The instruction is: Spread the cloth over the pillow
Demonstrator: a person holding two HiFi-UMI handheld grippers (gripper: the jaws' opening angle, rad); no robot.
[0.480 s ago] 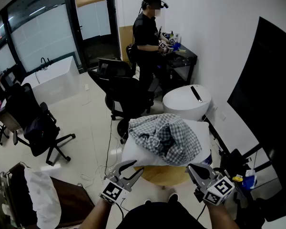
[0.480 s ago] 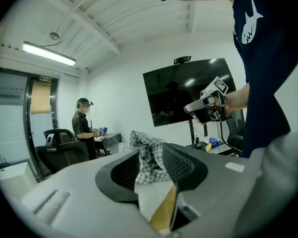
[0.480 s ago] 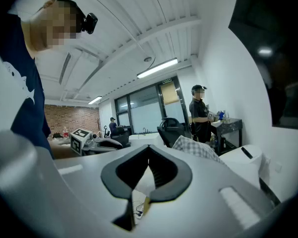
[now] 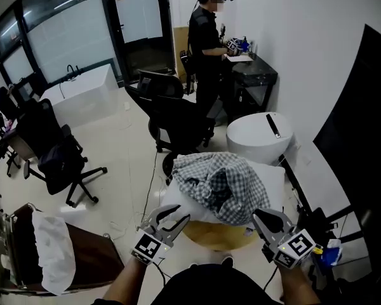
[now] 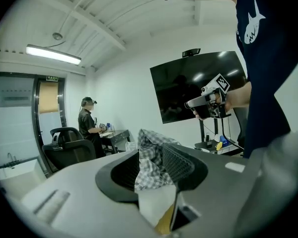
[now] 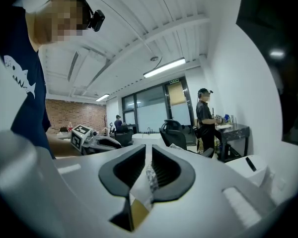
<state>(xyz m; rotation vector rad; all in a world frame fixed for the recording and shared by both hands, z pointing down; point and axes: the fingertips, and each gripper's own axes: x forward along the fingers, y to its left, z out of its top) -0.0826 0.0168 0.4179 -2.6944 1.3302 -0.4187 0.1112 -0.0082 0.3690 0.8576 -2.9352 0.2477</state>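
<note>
Here the checked cloth (image 4: 221,184) lies bunched in a heap on the white pillow (image 4: 274,182), which rests on a round wooden table (image 4: 216,234). The left gripper (image 4: 176,213) hovers near the pillow, jaws well apart and empty. The right gripper (image 4: 260,217) shows only a thin slit between its jaws, gripping nothing. A green door sign (image 5: 52,77) is too small to read.

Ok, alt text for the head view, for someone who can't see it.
A checkered cloth lies bunched on a white pillow, not yet spread; the left gripper and right gripper hang just short of it, empty. Behind, a person in black stands at a desk.
</note>
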